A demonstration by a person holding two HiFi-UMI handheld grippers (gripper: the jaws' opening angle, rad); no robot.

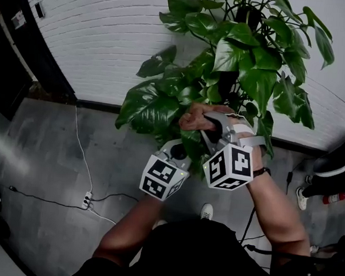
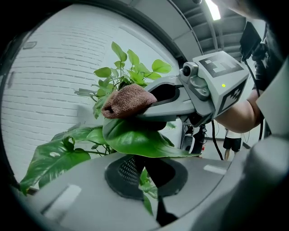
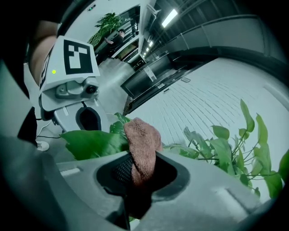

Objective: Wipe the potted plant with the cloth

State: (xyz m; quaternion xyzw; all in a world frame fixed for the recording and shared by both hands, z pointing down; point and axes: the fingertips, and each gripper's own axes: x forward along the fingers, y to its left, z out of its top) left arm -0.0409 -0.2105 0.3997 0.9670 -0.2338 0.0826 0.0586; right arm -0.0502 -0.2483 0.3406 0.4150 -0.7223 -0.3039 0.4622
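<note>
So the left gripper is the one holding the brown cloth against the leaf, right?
No. The right gripper holds the brown cloth against the leaf, its jaws shut on the cloth in the right gripper view. The left gripper grips the leaf.

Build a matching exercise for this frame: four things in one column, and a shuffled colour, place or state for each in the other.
Things:
1. cloth
2. large leaf
3. brick wall
4. power strip

States:
A. white, behind the plant
B. lying on the grey floor
C. brown, clamped in the right gripper
D. green, just beneath the cloth

Pairs: 1-C, 2-D, 3-A, 4-B
</note>
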